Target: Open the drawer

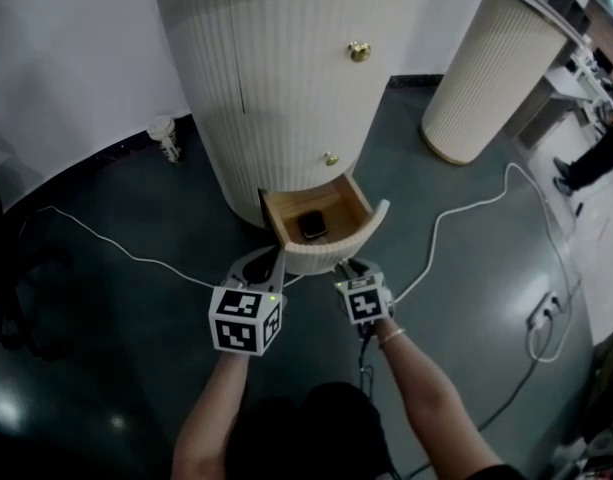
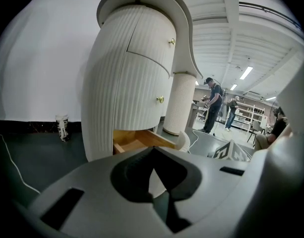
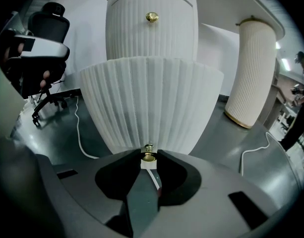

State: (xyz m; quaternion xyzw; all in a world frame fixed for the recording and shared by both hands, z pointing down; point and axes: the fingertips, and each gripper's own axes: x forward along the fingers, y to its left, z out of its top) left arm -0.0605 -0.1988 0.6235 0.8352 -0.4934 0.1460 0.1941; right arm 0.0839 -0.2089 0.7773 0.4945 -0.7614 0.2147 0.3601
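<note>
The ribbed white cabinet (image 1: 276,78) has its bottom drawer (image 1: 331,253) pulled out, wooden inside showing, with a small black object (image 1: 313,225) on its floor. My right gripper (image 1: 348,266) is at the drawer's curved front (image 3: 152,103), shut on its small brass knob (image 3: 149,156). My left gripper (image 1: 271,258) hovers beside the drawer's front left corner, jaw tips together with nothing between them. From the left gripper view the open drawer (image 2: 137,140) lies just beyond the left gripper (image 2: 152,150). Two more brass knobs (image 1: 359,51) (image 1: 331,158) sit higher on the cabinet.
A white cable (image 1: 116,248) runs over the dark floor to the left, another to a power strip (image 1: 543,313) at the right. A second ribbed column (image 1: 486,78) stands at the back right. A small bottle (image 1: 166,138) is by the wall. People (image 2: 213,103) stand far off.
</note>
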